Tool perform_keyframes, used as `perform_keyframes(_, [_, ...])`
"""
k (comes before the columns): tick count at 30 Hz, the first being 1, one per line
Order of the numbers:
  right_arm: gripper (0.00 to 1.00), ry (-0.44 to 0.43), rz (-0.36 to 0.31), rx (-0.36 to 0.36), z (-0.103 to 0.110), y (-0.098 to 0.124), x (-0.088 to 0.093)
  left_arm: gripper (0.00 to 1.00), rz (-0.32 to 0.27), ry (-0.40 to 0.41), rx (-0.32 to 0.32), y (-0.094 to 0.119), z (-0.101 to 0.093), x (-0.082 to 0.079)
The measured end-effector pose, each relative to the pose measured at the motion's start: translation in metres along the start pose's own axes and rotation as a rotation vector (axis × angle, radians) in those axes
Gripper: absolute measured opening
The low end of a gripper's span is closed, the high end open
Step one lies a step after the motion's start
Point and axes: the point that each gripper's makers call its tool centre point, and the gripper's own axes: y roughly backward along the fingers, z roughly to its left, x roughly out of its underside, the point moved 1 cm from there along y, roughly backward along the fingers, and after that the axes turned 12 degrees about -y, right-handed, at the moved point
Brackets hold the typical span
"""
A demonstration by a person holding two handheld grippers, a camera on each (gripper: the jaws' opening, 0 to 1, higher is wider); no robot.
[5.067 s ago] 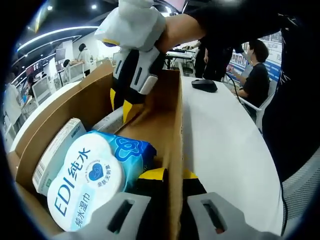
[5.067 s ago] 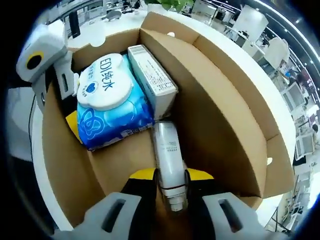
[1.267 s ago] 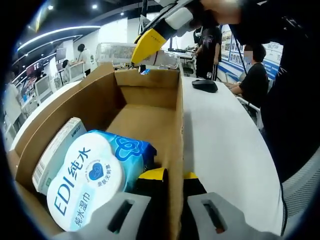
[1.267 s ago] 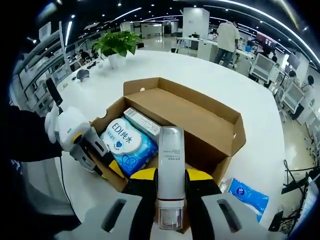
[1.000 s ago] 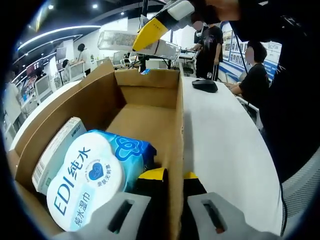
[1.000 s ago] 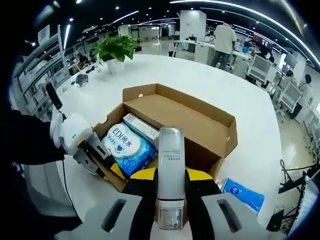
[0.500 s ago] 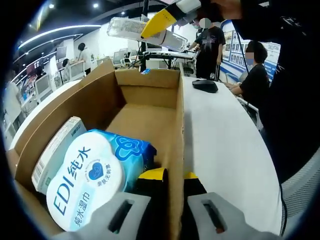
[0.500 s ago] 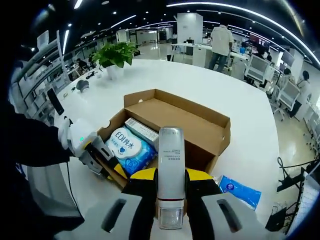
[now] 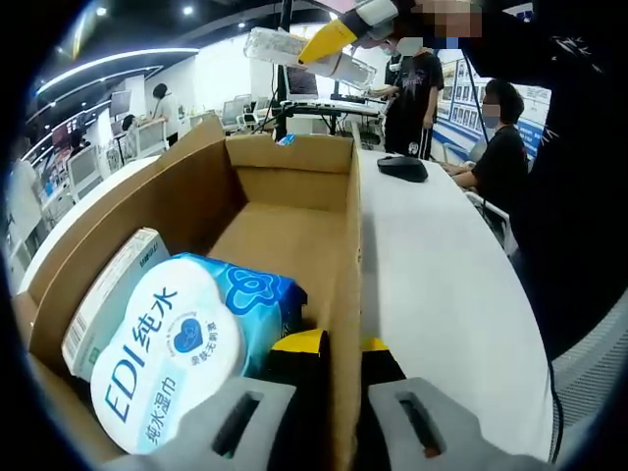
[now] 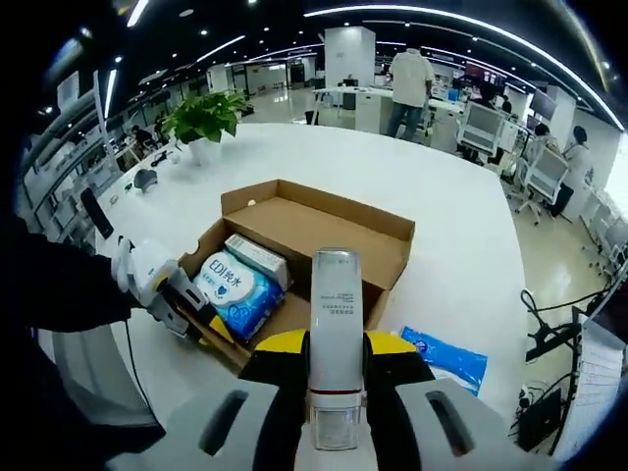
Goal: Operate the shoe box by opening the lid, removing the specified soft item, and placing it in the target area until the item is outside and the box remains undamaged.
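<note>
My right gripper (image 10: pixel 337 365) is clamped on the upright white tube (image 10: pixel 337 334), above the shoe box (image 10: pixel 324 231), while my left gripper (image 9: pixel 329 368) pinches the box's near wall.

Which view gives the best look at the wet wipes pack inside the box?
The left gripper view: the wet wipes pack sits close up with its label readable. In the right gripper view it is small, inside the box.
</note>
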Motion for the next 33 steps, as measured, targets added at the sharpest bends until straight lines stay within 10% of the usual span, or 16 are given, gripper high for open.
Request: perform_keyframes(33, [0.18, -0.135, -0.016, 0.151, -0.107, 0.054, 0.042, 0.01, 0.001, -0.006, 0.002, -0.002, 0.001, 0.0])
